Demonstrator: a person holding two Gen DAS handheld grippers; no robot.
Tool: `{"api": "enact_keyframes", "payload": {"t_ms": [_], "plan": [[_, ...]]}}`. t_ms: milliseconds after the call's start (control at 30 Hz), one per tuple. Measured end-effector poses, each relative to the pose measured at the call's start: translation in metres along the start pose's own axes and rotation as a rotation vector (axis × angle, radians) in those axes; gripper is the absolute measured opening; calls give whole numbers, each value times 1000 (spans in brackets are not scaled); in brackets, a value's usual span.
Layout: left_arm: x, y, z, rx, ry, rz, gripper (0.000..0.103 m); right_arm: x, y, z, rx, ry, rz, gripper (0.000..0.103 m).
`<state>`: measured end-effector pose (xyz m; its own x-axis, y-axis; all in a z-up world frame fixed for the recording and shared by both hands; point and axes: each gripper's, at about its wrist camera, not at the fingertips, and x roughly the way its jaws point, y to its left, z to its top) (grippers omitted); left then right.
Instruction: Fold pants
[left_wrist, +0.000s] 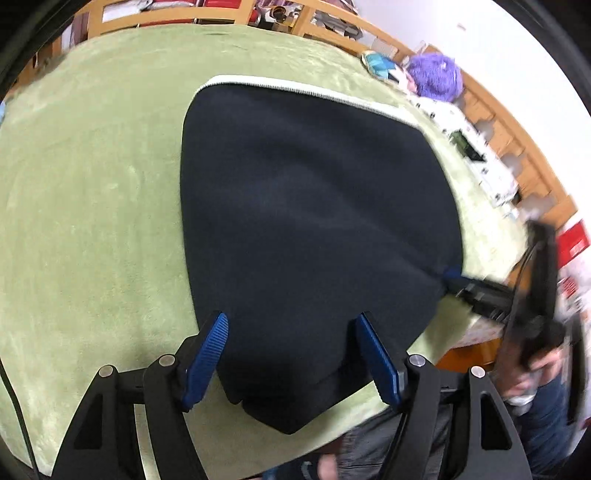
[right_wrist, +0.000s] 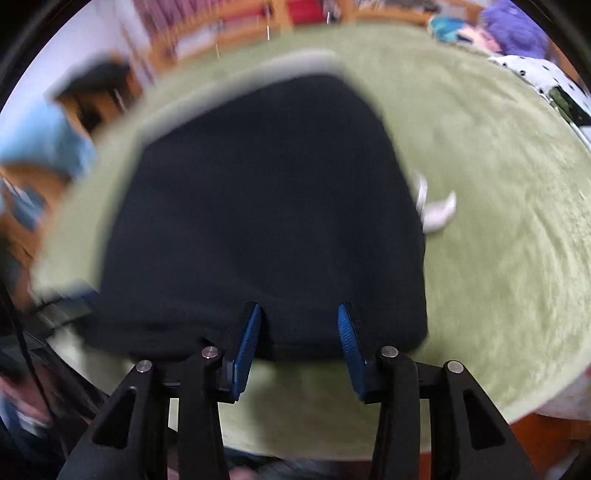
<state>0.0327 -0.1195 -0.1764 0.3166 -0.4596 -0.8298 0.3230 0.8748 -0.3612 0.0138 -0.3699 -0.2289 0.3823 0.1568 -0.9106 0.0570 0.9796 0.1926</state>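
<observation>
The left gripper (left_wrist: 291, 325) points steeply down at the dark navy pants (left_wrist: 314, 221), which lie folded on a green plush cover (left_wrist: 92, 221). Its two blue ribbed pads (left_wrist: 207, 362) stand wide apart and released, one on each side of the near end of the garment, with the cloth running between them and no pad pressing on it. Ahead of this gripper the pants spread out to a white ribbed waistband (left_wrist: 295, 86) along the far edge. To its right, in the left wrist view, the right gripper (left_wrist: 452, 278) reaches in from the side, its blue tips at the right corner of the pants; a hand (left_wrist: 532, 369) around its handle is blurred.

In the right wrist view, which is smeared by motion, the right gripper (right_wrist: 299, 314) also points down, its pads (right_wrist: 249, 339) half apart over the near edge of the pants (right_wrist: 258, 203). The dark cloth lies between and just beyond the tips; the pads do not visibly clamp it, so it reads as loose rather than gripping. To the right of this gripper, a white drawstring end (right_wrist: 436, 210) pokes out at the garment's side onto the green cover (right_wrist: 498, 221). Far right, beyond it, lie a purple fuzzy item (right_wrist: 517, 29) and a spotted white cloth (right_wrist: 543, 77).
</observation>
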Motion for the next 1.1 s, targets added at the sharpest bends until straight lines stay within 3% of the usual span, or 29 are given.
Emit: {"api": "enact_keyframes", "payload": {"t_ms": [133,233,333,367,433,467,567,633,700,767,833,933,1000,1067,1100], "plan": [[-2,-5,12,30,-20,-26,70,-20,-3,-1,1,-12,12,40],[14,-6,11,42,36,-5,70,-51,-1,3,-13,-108,72,39],[23,-9,5,77,64,34,72,-68,-4,12,-10,-227,64,42],[20,-8,5,78,63,23,72,-62,-7,16,6,-214,47,45],[14,-2,12,67,81,-20,72,-33,-13,21,23,-100,3,44],[10,1,16,52,80,-48,72,-10,-18,21,22,1,-41,37],[-6,14,33,27,25,-29,73,-13,-14,29,-33,27,-46,36],[-12,25,49,18,-16,10,73,-33,-4,41,-84,-19,-40,36],[-10,36,64,-10,-22,20,73,-58,-1,62,-106,-138,-19,39],[-5,47,81,-47,-25,28,73,-66,3,88,-105,-227,5,55],[2,49,96,-75,-25,47,73,-58,4,121,-107,-282,8,58],[7,53,105,-77,-27,52,73,-34,4,160,-102,-280,29,56],[12,52,109,-60,-33,67,73,-2,-1,175,-124,-262,17,50],[23,48,115,-52,-22,87,73,22,-8,180,-130,-215,-53,37],[28,49,117,-54,-15,87,73,37,-14,186,-119,-195,-73,36]]}}
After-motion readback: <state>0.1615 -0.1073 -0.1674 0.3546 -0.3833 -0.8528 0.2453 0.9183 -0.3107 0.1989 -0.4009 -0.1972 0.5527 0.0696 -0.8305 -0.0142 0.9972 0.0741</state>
